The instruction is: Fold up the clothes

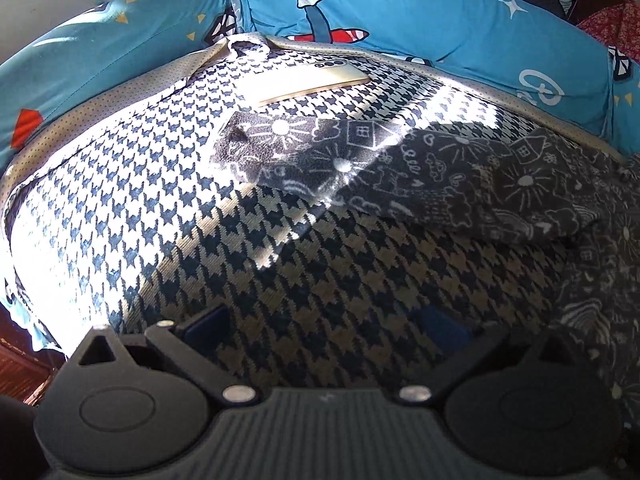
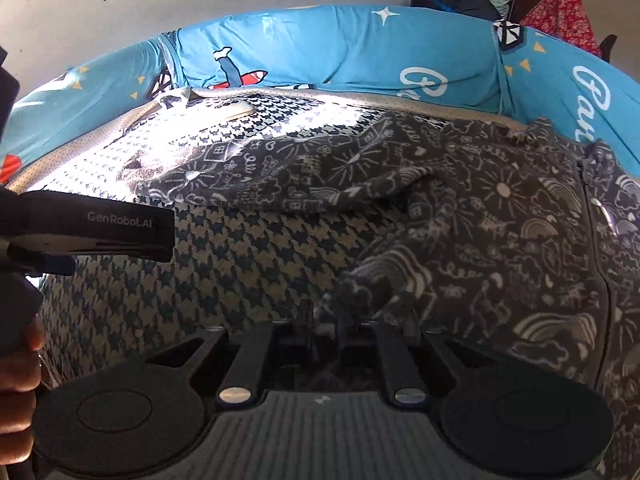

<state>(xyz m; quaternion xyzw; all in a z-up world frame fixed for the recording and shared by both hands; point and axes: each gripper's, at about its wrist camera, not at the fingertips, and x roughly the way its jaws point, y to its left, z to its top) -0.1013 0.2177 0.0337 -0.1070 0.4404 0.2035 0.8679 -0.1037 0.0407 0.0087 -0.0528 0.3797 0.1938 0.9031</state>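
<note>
The dark doodle-print garment [image 2: 460, 216] (suns, houses, rainbows in white line art) is sprawled over the right half of the houndstooth bed cover [image 1: 168, 208], with one sleeve or leg stretching out to the left toward the sunlit patch. In the right wrist view, the right tool [image 2: 340, 320] has its jaws drawn nearly together with a bunched fold of that garment caught between them, so it looks like it's pinching the near edge of the fabric, though the spot is dark and a bit blurry. The left tool [image 1: 320, 328] sits over bare houndstooth with its jaws spread wide and nothing between them; the garment lies beyond it and off to its right, not touching. You can also see it side-on at the left edge of the right wrist view, with a hand [image 2: 16, 392] gripping its handle.

Room to move: the left and near part of the cover is bare. A gold phone [image 1: 308, 84] lies near the far edge in the sun, apart from the garment. Blue cartoon-print cushions [image 1: 420, 20] wall in the far side, right up against the cover's dotted beige border.
</note>
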